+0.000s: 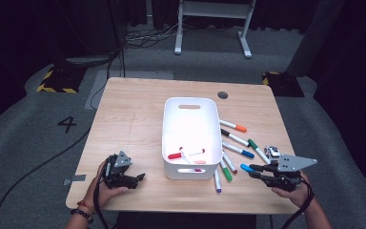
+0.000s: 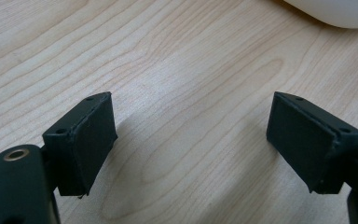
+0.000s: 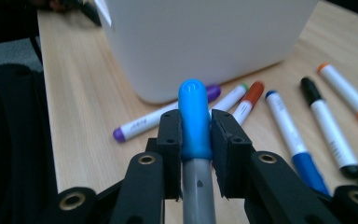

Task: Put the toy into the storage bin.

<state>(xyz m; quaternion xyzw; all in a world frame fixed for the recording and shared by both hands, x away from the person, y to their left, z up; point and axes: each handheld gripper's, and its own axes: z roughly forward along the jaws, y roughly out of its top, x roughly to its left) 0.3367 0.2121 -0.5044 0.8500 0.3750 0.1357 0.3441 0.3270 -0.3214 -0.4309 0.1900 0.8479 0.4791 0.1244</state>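
A marker with a light-blue cap [image 3: 195, 112] and grey barrel is clamped between the jaws of my right gripper [image 3: 195, 135], cap pointing toward the white bin [image 3: 205, 42]. From above, my right gripper [image 1: 253, 171] hovers at the table's front right with the blue cap [image 1: 246, 167] sticking out to the left, right of the bin [image 1: 190, 102]. My left gripper [image 1: 138, 177] rests near the front left edge, jaws wide apart over bare wood [image 2: 191, 135] with nothing between them. Inside the bin lie a red-capped marker [image 1: 175, 155] and two more markers.
Several loose markers lie on the table right of the bin: orange [image 1: 233, 126], blue [image 1: 238, 150], green [image 1: 257, 151], purple [image 1: 217, 181]. A small metallic object [image 1: 271, 151] sits beyond my right gripper. The bin's corner [image 2: 335, 11] is ahead of the left jaws.
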